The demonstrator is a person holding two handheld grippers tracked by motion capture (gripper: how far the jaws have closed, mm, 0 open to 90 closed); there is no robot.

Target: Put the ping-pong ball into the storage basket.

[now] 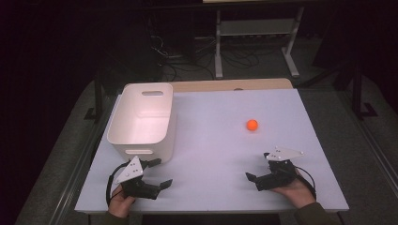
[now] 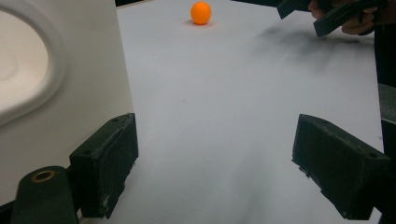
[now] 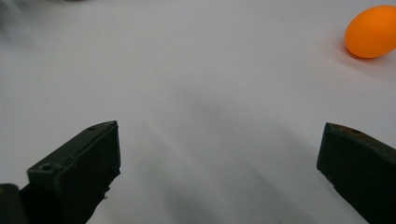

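A small orange ball [image 1: 252, 124] lies on the white table [image 1: 220, 140], right of centre. In the left gripper view the ball [image 2: 201, 12] is far ahead, and in the right gripper view the ball [image 3: 372, 31] sits at the upper right. My left gripper [image 1: 162, 172] rests near the front left, just below the white bin [image 1: 143, 117], with its jaws wide apart and nothing between them [image 2: 219, 158]. My right gripper [image 1: 258, 165] is at the front right, a short way nearer than the ball, open and empty [image 3: 219, 158].
The white bin's wall [image 2: 60, 93] stands close beside my left gripper's left jaw. The other hand's gripper [image 2: 322, 14] appears at the top right of the left gripper view. Beyond the table are a wooden strip [image 1: 230, 85], desk legs and cables on a dark floor.
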